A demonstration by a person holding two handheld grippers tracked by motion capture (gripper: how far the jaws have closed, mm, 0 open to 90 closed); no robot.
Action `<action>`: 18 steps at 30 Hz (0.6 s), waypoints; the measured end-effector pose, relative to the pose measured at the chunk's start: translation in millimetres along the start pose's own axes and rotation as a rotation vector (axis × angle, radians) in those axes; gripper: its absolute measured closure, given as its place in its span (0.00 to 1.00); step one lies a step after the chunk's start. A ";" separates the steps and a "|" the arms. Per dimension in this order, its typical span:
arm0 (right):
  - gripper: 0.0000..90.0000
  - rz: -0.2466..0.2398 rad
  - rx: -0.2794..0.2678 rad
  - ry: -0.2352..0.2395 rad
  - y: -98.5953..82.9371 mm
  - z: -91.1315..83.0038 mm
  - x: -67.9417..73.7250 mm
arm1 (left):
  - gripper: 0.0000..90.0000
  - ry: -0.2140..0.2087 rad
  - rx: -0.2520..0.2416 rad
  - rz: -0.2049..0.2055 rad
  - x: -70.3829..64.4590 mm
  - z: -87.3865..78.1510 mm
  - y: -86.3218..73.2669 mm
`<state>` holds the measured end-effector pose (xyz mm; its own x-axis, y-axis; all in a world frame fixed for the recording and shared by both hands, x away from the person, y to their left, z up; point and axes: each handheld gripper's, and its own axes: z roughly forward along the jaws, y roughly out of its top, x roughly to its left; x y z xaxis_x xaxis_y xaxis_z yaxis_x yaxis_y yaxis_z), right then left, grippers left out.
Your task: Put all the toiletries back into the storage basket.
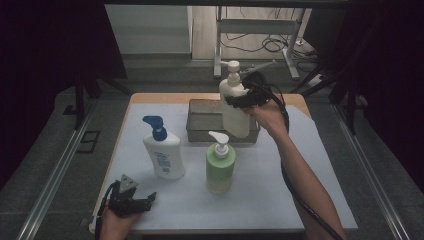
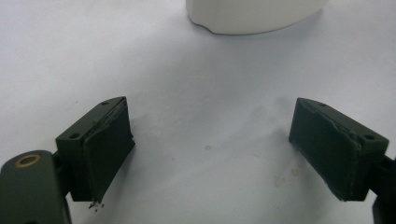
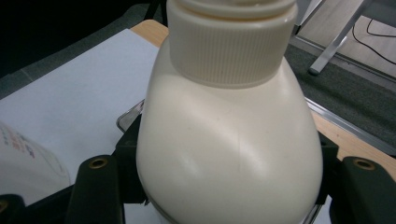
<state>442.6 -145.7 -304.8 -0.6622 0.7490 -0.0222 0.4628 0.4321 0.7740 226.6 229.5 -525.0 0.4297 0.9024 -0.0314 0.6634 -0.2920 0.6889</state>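
A cream pump bottle [image 1: 234, 102] hangs upright over the grey metal tray [image 1: 199, 120], held at its shoulder by my right gripper [image 1: 242, 100], which is shut on it. In the right gripper view the cream bottle [image 3: 229, 140] fills the space between the black jaws. A white bottle with a blue pump [image 1: 163, 150] and a green bottle with a white pump [image 1: 220, 165] stand on the white mat. My left gripper [image 1: 131, 202] rests open at the mat's front left corner. Its pads [image 2: 107, 144] stand wide apart over bare mat, with the white bottle's base [image 2: 252, 14] beyond them.
The white mat [image 1: 280, 200] covers a wooden table. The tray sits at the back centre of it. Behind the table stand a metal frame [image 1: 260, 30] and loose cables on the floor. Dark curtains close in both sides.
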 end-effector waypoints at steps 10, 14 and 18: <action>0.40 -0.001 -0.007 -0.018 8.9 12.7 -2.0 | 0.14 0.001 0.000 0.002 0.2 -0.1 0.0; 0.40 -0.002 -0.009 -0.018 13.6 19.4 -2.2 | 0.14 0.001 0.000 0.002 0.2 -0.1 0.0; 0.40 -0.003 -0.016 -0.017 15.9 27.3 -1.9 | 0.14 0.001 0.000 0.002 0.3 -0.1 0.0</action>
<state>467.4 -126.6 -309.7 -0.6534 0.7562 -0.0351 0.4514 0.4264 0.7839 226.7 229.8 -525.0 0.4310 0.9019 -0.0293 0.6621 -0.2941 0.6893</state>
